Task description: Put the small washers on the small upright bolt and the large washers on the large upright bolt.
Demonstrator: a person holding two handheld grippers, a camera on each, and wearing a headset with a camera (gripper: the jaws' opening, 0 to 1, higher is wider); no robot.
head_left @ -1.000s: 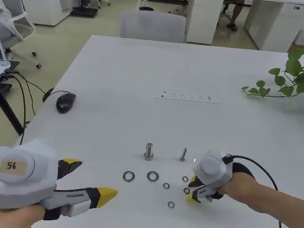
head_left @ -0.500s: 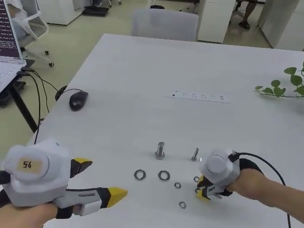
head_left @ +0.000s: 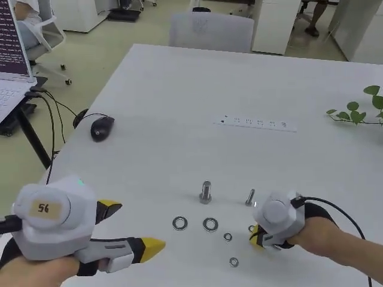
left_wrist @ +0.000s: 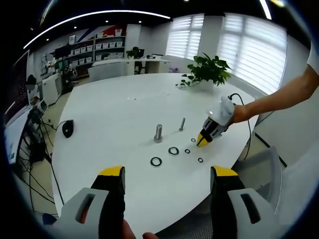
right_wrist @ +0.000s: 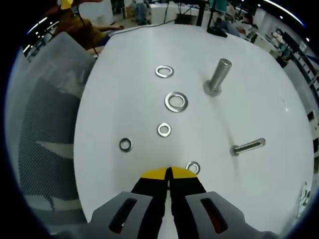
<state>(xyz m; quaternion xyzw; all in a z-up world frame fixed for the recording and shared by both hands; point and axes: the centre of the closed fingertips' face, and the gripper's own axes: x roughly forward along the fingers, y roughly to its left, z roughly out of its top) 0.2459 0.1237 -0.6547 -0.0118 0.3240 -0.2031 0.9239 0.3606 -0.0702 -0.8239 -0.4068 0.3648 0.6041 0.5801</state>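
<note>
The large bolt (head_left: pixel 206 192) (right_wrist: pixel 218 77) and the small bolt (head_left: pixel 250 198) (right_wrist: pixel 247 146) stand upright on the white table (head_left: pixel 179 107). Two large washers (head_left: pixel 179 223) (head_left: pixel 210 224) lie in front of the large bolt. Small washers (head_left: pixel 227 237) (head_left: pixel 234 262) (right_wrist: pixel 193 167) lie loose nearby. My right gripper (head_left: pixel 256 234) (right_wrist: pixel 168 172) sits low on the table just in front of the small bolt. Its jaws are shut where a fourth small washer lay, and the tips hide that washer. My left gripper (head_left: pixel 133 227) (left_wrist: pixel 168 173) is open with nothing in it, at the near left.
A black mouse (head_left: pixel 102 127) with its cable lies at the left edge. A white power strip (head_left: pixel 254 123) runs across mid-table, and a plant (head_left: pixel 359 110) reaches in at the far right. A grey chair (head_left: pixel 209 30) stands behind the far edge.
The right gripper's jaws, which straddled a small washer a second ago, have closed on it, and the tips have edged toward the small bolt. The head camera has shifted. The left gripper stays open.
</note>
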